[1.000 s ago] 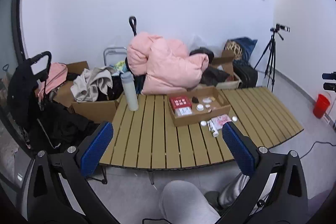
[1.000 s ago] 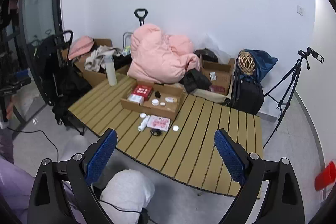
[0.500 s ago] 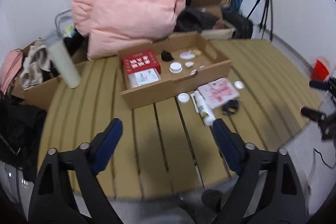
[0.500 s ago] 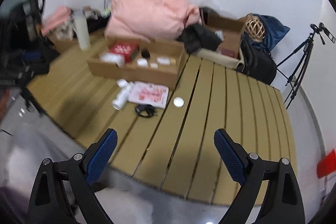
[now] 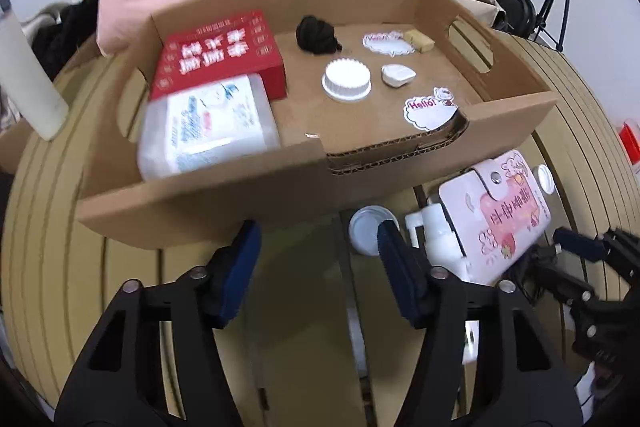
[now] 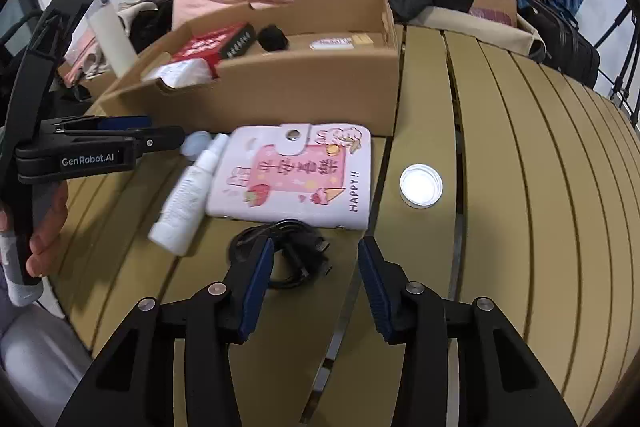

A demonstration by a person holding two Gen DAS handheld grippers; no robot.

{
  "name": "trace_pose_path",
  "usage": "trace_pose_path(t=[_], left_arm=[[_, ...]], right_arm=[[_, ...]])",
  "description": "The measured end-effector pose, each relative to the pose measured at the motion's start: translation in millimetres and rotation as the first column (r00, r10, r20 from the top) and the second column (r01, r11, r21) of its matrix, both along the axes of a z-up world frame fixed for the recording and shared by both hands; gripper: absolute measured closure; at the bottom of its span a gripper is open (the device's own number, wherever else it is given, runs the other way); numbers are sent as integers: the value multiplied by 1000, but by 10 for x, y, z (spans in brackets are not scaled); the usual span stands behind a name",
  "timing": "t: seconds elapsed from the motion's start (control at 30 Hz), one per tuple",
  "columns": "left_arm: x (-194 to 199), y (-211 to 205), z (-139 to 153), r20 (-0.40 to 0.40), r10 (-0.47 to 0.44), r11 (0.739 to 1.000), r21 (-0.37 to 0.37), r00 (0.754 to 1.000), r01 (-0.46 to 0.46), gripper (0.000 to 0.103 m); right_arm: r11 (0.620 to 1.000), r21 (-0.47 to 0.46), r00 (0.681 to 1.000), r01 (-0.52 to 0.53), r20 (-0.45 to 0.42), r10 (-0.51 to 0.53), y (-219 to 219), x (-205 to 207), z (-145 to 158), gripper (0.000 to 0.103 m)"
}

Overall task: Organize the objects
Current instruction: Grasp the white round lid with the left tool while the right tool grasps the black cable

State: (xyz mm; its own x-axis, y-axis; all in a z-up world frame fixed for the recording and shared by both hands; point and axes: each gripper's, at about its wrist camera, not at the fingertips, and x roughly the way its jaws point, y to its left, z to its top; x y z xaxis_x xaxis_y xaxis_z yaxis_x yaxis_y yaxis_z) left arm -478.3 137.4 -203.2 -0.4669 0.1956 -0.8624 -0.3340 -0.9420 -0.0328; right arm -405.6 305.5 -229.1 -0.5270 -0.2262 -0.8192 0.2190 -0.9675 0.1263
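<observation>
The loose things are lying on the slatted surface [image 6: 500,187] just in front of the box [image 5: 280,187]: a bottle [image 6: 188,195], a pink wallet [image 6: 296,175], a coiled cable [image 6: 288,255], a small cap [image 5: 368,227] and a lid [image 6: 420,185] well to the right.

The right tongs [image 6: 316,267] are hovering spread and empty, with the cable directly ahead, its coil partly behind the left pad. The wallet is just beyond it, long axis running left to right across the tongs' line. So the right hand looks nearer to both cable and wallet.

The left tongs [image 5: 320,247] are also spread and holding nothing, pointing at the box's front wall, with the cap just by the right pad and the bottle to its right, lying roughly along the tongs' line.

The left view is showing the box's inside: a red carton [image 5: 220,51], a wipes pack [image 5: 208,127], a white cap [image 5: 346,79], free floor at the front right. The right view is hiding most of that behind the wall, but shows the cable, which the left view barely shows.
</observation>
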Motion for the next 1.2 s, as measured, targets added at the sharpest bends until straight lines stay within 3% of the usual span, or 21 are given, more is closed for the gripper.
trace_pose_path(t=[0.1,0.13,0.17,0.2,0.43,0.67,0.87,1.03,1.2], left_arm=[[-18,48,-95,28,12,1000,-1,1000,-12,63],[-16,60,-99,15,13,1000,-5,1000,-13,74],[-3,82,-93,4,0,1000,-6,1000,0,92],[8,95,-93,7,-14,1000,3,1000,14,100],[167,10,-17,33,-21,999,-42,999,22,102],[586,-576,702,-41,75,997,-19,996,-76,102],[1211,-1337,1518,-180,133,991,1,975,-135,102],[1788,-1822,1884,-223,184,983,30,957,-182,101],[2144,-2046,2120,-264,219,976,60,939,-211,101]], right_arm=[[1000,-2,1000,11,-12,-11,-14,30,-54,61],[1000,-2,1000,16,-21,-16,-21,40,-59,66],[1000,-4,999,21,-27,-21,-28,42,-61,70],[1000,-10,999,24,-27,-24,-32,58,-66,75],[999,26,999,31,-27,-31,-66,146,-53,81],[998,35,996,52,-71,-49,101,461,227,85],[997,33,988,66,-141,-61,285,968,776,85],[992,107,968,74,-246,-45,374,1542,1396,85],[990,103,954,98,-293,-64,484,1771,1755,85]])
